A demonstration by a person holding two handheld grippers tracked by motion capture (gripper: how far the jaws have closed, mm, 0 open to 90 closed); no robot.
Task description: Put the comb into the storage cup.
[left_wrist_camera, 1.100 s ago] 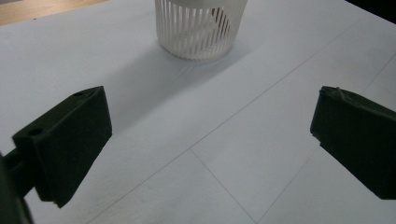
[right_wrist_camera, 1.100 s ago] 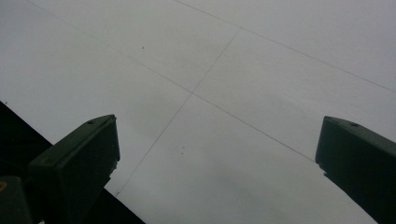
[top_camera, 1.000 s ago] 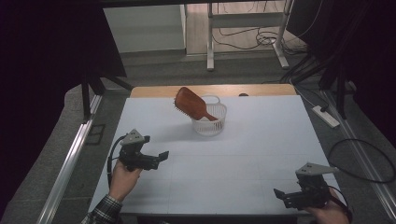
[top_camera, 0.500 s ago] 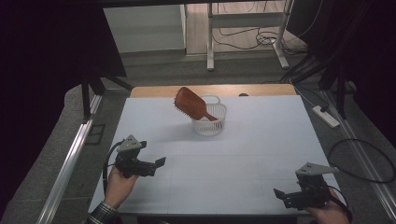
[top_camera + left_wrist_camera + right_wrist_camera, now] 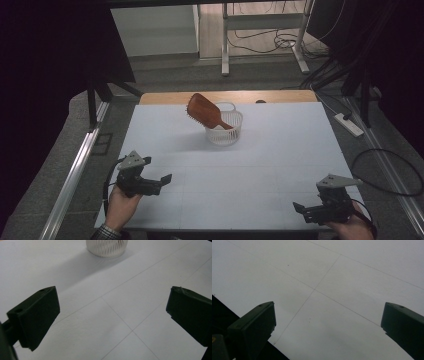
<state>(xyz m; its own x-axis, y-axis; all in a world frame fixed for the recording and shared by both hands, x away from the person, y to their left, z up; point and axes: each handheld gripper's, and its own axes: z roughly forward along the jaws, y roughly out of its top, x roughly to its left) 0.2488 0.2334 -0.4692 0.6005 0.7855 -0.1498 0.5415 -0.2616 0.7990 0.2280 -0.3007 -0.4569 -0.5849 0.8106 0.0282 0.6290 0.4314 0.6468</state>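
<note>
1. A brown wooden hairbrush (image 5: 205, 112) sits propped in a small white slatted basket (image 5: 224, 134), its handle end down inside, its broad paddle head sticking up and out over the rim, tilted toward the far left.
2. The basket stands on the white tabletop (image 5: 280, 150), toward the far middle; in the left gripper view its ribbed wall (image 5: 107, 247) shows at the top edge, well ahead of that tool's jaws.
3. Left tool (image 5: 161, 181): near the tabletop's front-left corner, held in the person's left hand (image 5: 121, 200), pointing to the right across the surface. Jaws wide apart, nothing between them but bare tabletop and its thin seam lines.
4. Right tool (image 5: 300, 209): down at the front-right corner, gripped by the right hand (image 5: 350, 228), pointing left. Jaws spread wide as well, nothing held; in the right gripper view they frame plain tabletop, with the dark edge beyond it at lower left.
5. Both tools are well apart from each other and from the basket.
6. Past the tabletop's far edge: a strip of bare wood (image 5: 280, 96), then grey floor with tangled cables (image 5: 270, 42) and metal frame legs. A white power strip (image 5: 349, 125) lies on the floor to the right.
</note>
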